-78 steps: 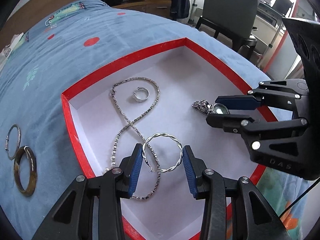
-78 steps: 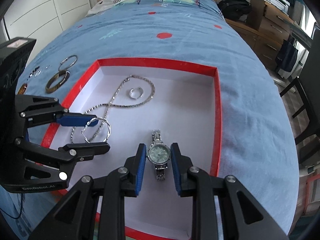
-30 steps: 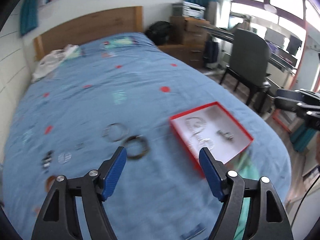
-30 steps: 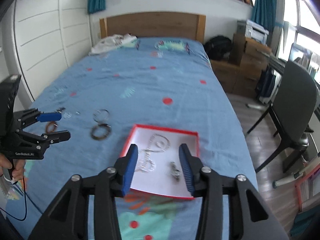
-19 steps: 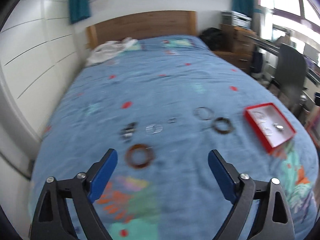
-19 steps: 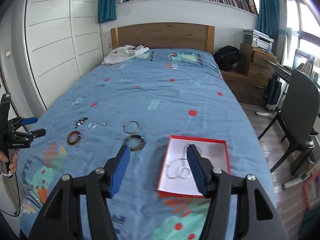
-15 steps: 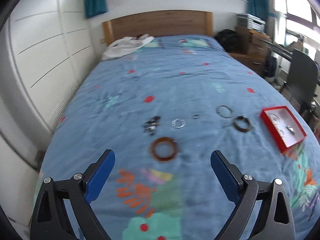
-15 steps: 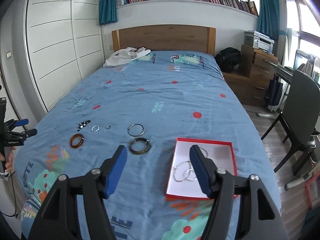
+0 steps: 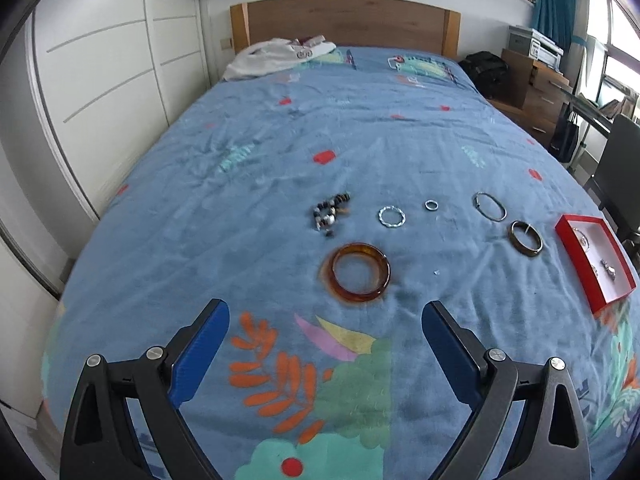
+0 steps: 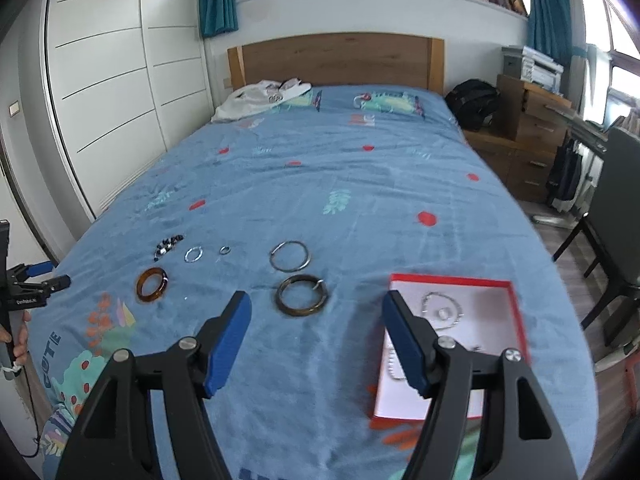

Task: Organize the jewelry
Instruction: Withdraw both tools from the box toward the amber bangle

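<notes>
Both pairs of fingers stand wide apart and hold nothing. Those of the left gripper (image 9: 324, 344) frame the amber bangle (image 9: 361, 277), which lies on the bed (image 9: 360, 140) just ahead of them; those of the right gripper (image 10: 316, 336) frame bare bedspread between the dark bangle (image 10: 302, 295) and the red box (image 10: 516, 322).

A few seconds ago each gripper was low inside the box, the left around a twisted silver hoop and the right around a wristwatch. Both pieces now lie in the box with the chain necklace and a small ring (only partly legible at this range), and both grippers have been lifted and drawn back to a high, wide view of the whole bed. In the last half second the left gripper has closed slightly on the amber bangle. This suggests that one deposit is complete and a fresh pick is being lined up.

Still loose on the bedspread, from left to right: a cluster of dark beads (image 9: 330, 214), a small twisted hoop (image 9: 391, 216), a tiny ring (image 9: 431, 205), a thin silver bangle (image 9: 489, 206) and the dark bangle.

The left gripper is held level, pitched gently down toward the bed from its near left corner; the right is held higher, near the foot, likewise pitched down.
</notes>
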